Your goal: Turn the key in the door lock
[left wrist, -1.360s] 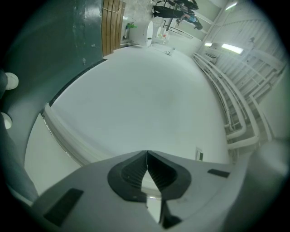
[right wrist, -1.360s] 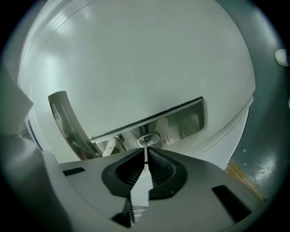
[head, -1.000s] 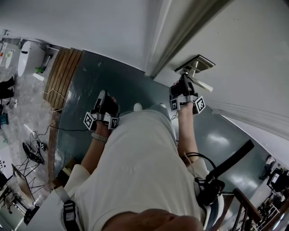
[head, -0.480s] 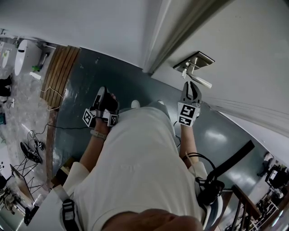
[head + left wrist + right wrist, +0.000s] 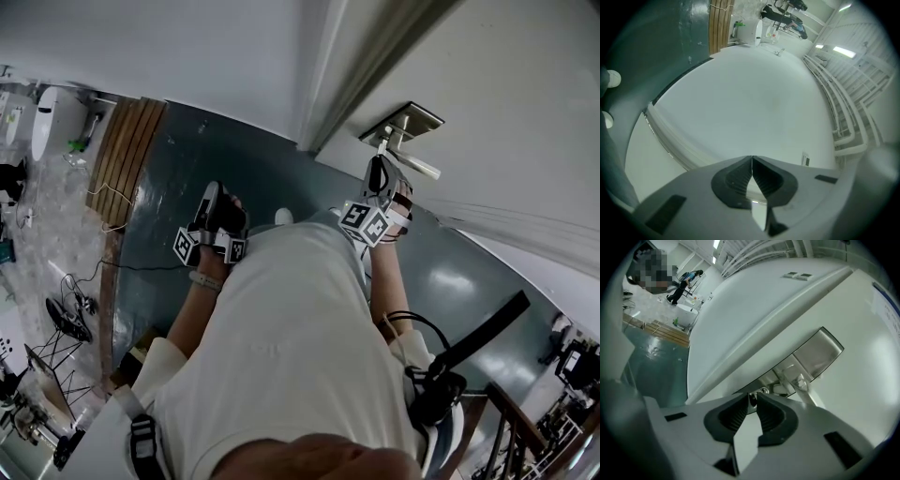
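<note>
Key's pinched, the turn itself looks like what's left

Right gripper (image 5: pixel 379 174) has its jaws almost closed, nipping the key (image 5: pixel 751 401) that sits in the lock (image 5: pixel 813 355) on the door (can't tell how far it's rotated). Left gripper (image 5: pixel 752 160) hangs aside, jaws together, holding nothing.
</note>
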A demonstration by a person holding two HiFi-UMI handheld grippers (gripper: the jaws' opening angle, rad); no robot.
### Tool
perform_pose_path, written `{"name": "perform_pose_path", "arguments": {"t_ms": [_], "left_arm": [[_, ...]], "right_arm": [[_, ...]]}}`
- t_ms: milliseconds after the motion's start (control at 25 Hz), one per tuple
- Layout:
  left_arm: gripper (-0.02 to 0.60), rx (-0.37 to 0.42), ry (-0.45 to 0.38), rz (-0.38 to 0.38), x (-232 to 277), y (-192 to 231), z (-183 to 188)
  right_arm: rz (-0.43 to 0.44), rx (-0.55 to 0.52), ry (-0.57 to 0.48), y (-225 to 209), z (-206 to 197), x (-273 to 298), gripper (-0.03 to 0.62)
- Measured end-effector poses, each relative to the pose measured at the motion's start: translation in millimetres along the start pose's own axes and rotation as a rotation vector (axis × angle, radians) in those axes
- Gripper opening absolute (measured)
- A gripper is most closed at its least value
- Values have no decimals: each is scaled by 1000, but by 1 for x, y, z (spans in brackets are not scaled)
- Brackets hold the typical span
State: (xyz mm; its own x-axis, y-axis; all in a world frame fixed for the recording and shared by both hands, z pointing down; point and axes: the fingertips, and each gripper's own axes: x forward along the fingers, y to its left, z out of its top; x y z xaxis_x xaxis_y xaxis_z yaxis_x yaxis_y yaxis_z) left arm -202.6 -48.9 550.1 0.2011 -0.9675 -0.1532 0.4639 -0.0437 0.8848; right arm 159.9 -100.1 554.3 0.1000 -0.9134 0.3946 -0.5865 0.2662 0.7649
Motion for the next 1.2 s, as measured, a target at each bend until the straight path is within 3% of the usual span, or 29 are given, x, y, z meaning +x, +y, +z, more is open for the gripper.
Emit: {"name": "perform_pose_path", "arguments": {"t_ms": [400,560,720,800,1040,1120,1200], "left_arm": [[8,6,-19,-6,-4,-1,6],[8,8,-9,0,-2,0,5],[8,10,-10,4,-4,4,6],[8,11,-12,4,-5,4,7],[8,16,-16,2,-6,3,9],[8,15,-18,2,-6,3,11],[8,15,-19,1,-6,2,10]], "right_arm": [[-84,-22,28,-3,-4,18,48],[-132,19,29,-9,1,25,51],[-117,104,4,-12,-3,26,50],[-93,211,-11,-13,-4,26,49],[15,689,-56,-18,-9,27,49],[61,885,-80,-18,-11,28,49],[126,1164,-111,-20,-16,29,49]]}}
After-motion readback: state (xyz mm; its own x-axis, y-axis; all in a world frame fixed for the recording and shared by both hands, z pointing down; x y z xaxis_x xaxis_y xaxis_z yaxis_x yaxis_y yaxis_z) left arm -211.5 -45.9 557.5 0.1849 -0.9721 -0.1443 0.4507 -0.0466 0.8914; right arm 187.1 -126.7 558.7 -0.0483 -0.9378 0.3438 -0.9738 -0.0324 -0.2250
